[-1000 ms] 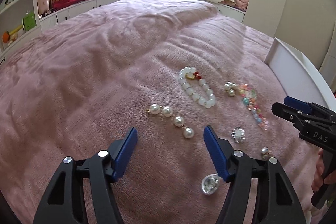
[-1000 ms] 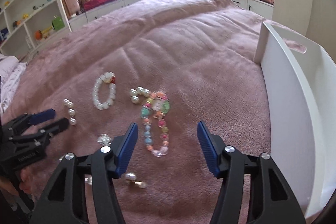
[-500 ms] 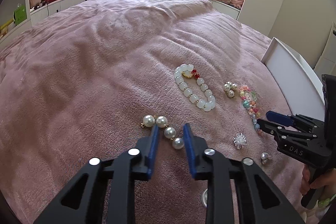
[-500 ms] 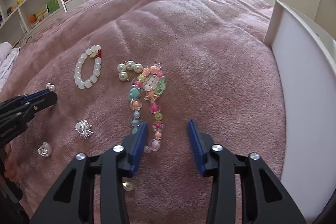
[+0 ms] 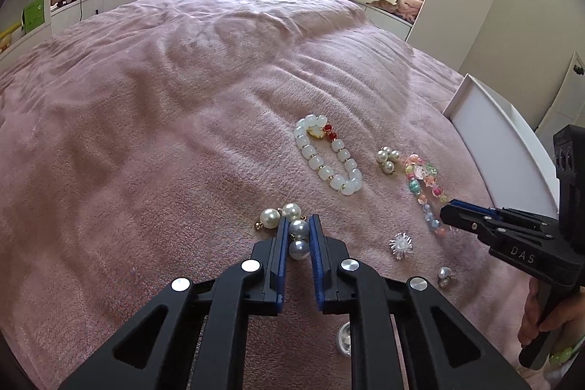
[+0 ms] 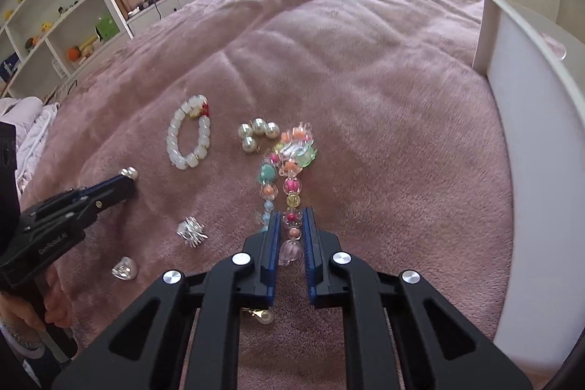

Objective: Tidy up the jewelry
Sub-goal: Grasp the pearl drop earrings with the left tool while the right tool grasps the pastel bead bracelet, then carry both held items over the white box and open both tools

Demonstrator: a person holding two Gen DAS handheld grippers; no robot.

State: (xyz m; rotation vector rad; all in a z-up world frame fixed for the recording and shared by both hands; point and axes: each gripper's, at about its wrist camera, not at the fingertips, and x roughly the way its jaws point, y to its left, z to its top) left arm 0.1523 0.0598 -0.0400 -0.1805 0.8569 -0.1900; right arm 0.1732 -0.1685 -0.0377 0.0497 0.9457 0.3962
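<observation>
Jewelry lies scattered on the pink blanket (image 5: 146,134): the left gripper (image 5: 298,229) pinches the pearl strand (image 5: 297,230) at lower centre, the right gripper (image 6: 291,223) pinches the colourful bead bracelet (image 6: 290,170). White bead bracelet (image 5: 327,158), pearl cluster (image 6: 257,132) and crystal brooch (image 6: 191,230) lie nearby; a white tray (image 6: 530,170) stands at right.

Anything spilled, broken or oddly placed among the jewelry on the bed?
Nothing stands out. The pearl strand, white bead bracelet and colorful bead strand lie intact on the pink blanket.
</observation>
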